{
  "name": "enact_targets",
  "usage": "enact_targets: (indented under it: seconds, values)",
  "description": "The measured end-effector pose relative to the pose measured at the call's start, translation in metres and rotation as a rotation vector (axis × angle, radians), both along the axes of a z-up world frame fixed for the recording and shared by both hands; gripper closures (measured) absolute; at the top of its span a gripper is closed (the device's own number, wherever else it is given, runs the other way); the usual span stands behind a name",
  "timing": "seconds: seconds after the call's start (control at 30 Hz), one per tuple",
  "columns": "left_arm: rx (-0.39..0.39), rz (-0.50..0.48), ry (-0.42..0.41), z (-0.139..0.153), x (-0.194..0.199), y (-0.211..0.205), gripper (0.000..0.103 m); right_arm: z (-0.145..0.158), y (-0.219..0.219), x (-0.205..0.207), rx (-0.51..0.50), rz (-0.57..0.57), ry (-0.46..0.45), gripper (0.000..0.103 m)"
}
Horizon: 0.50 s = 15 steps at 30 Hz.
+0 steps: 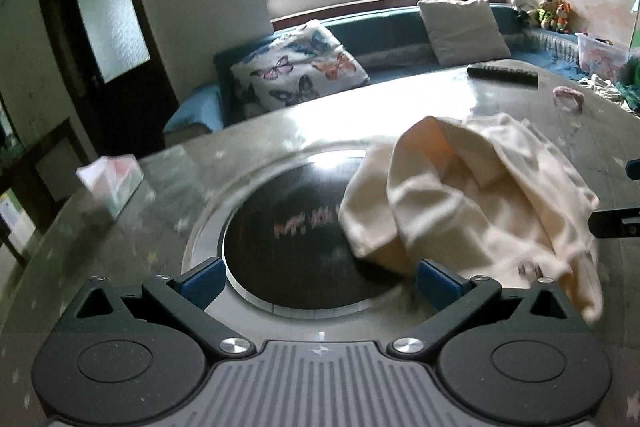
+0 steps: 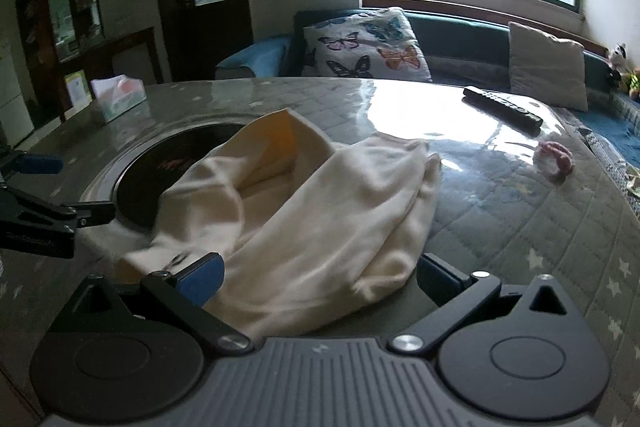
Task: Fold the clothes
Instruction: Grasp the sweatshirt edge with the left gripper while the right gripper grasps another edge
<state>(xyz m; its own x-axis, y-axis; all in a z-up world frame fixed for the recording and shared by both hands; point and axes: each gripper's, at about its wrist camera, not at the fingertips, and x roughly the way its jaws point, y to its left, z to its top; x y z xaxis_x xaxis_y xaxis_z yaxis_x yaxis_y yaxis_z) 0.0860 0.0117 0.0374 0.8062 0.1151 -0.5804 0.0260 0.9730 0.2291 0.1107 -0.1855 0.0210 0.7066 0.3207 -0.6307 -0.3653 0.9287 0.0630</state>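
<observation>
A crumpled cream garment (image 1: 472, 195) lies in a heap on the round table, partly over a black round inset (image 1: 296, 227). It also shows in the right wrist view (image 2: 312, 211). My left gripper (image 1: 320, 279) is open above the black inset, its right finger beside the garment's near edge. My right gripper (image 2: 320, 275) is open, and the garment's near edge lies between its jaws. The left gripper shows at the left edge of the right wrist view (image 2: 48, 195).
On the table (image 2: 500, 211), covered with a grey starred cloth, lie a black remote (image 2: 504, 107), a pink hair tie (image 2: 556, 155) and a tissue box (image 2: 120, 95). A blue sofa with cushions (image 2: 364, 47) stands behind the table, under a window.
</observation>
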Motion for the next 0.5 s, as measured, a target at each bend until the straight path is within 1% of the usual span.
enact_targets:
  seconds: [0.17, 0.4, 0.5]
  values:
    - [0.002, -0.073, -0.020, 0.004, 0.031, -0.013, 0.002, 0.000, -0.004, 0.027, 0.008, -0.025, 0.004, 0.000]
    - [0.012, -0.177, -0.032, 0.004, 0.078, -0.033, 0.015, 0.003, -0.007, 0.060, 0.004, -0.043, -0.004, 0.001]
    - [0.010, -0.235, -0.044, 0.004, 0.096, -0.041, 0.015, 0.002, -0.009, 0.070, 0.003, -0.048, -0.003, 0.001]
